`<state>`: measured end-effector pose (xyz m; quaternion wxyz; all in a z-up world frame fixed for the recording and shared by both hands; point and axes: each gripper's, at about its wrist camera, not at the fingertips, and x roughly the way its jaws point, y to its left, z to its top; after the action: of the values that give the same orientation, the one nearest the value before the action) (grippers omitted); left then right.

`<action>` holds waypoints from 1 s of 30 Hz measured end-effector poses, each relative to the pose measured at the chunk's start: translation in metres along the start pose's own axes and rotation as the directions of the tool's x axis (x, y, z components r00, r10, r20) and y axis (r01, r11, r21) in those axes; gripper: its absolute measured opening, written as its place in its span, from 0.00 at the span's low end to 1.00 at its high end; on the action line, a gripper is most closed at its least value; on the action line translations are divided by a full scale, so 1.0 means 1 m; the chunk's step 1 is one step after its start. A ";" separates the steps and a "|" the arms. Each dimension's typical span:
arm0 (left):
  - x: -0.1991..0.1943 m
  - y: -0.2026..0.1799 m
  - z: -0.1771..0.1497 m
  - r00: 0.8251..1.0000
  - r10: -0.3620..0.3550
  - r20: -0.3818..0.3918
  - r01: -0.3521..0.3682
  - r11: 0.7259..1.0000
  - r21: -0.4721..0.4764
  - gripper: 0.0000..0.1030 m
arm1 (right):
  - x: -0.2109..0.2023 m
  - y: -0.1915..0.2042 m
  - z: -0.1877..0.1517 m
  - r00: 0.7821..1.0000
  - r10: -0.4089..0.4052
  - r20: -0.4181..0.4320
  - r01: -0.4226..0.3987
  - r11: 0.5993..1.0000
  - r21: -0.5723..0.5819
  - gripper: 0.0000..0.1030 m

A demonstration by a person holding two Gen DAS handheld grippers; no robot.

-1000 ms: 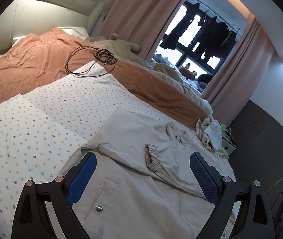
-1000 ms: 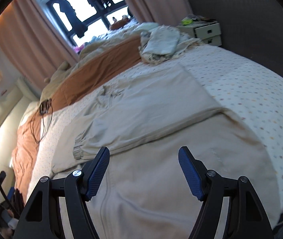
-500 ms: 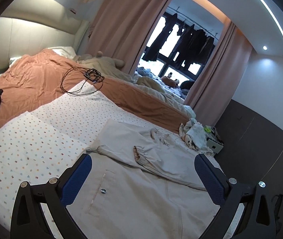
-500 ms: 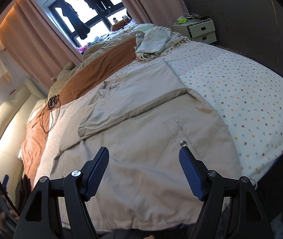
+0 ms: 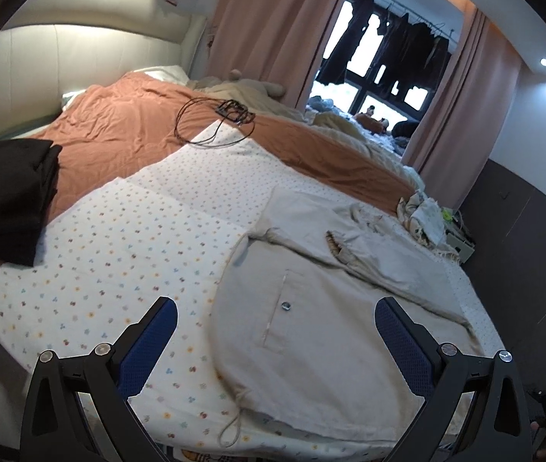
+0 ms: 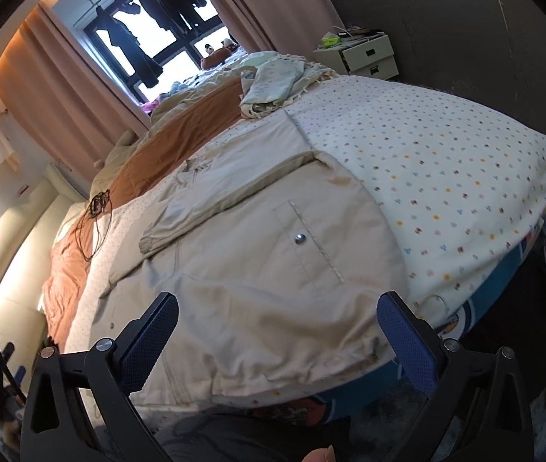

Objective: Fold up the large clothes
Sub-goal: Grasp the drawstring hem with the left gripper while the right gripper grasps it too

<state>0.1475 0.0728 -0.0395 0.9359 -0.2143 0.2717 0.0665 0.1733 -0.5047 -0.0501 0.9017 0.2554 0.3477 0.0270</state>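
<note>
A large beige jacket (image 5: 311, 308) lies spread on the dotted white sheet (image 5: 119, 246), both sleeves folded across its front, a snap pocket showing. In the right wrist view the same jacket (image 6: 257, 261) reaches the bed's near edge. My left gripper (image 5: 276, 331) hovers open above the jacket's hem and left side, nothing between its blue pads. My right gripper (image 6: 278, 327) hangs over the hem near the bed edge; its jaws are opening wide, clear of the cloth, with nothing gripped.
A black folded garment (image 5: 7, 192) sits at the left on the rust-brown duvet (image 5: 119, 131). A cable bundle (image 5: 230, 111) lies farther back. Crumpled pale cloth (image 6: 280, 81) is heaped at the bed's far corner beside a white nightstand (image 6: 365, 57). Curtains and window stand behind.
Both grippers drew back toward the bed's near edge, so more of the jacket and sheet shows. The right jaws widened. The jacket itself did not move.
</note>
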 end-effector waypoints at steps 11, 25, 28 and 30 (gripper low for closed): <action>0.034 0.042 -0.045 0.983 -0.006 -0.181 0.003 1.000 -0.019 0.78 | 0.003 -0.044 -0.036 0.991 -0.105 -0.079 0.103 0.994 -0.030 1.00; 0.095 0.056 -0.073 0.931 -0.131 -0.341 0.096 0.989 -0.116 0.51 | 0.035 -0.088 -0.043 0.991 0.069 -0.117 -0.055 0.991 0.118 0.79; 0.107 0.056 -0.072 0.920 -0.147 -0.363 0.104 0.985 -0.135 0.50 | 0.056 -0.096 -0.044 0.983 0.127 -0.135 -0.101 0.978 0.184 0.78; 0.115 0.057 -0.073 0.915 -0.152 -0.375 0.104 0.984 -0.146 0.50 | 0.068 -0.102 -0.047 0.974 0.184 -0.133 -0.150 0.962 0.230 0.76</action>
<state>0.1954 0.0925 -0.1777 0.8518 -0.2978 0.4305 -0.0217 0.1816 -0.5571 -0.1698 0.8331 0.3787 0.3941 0.0842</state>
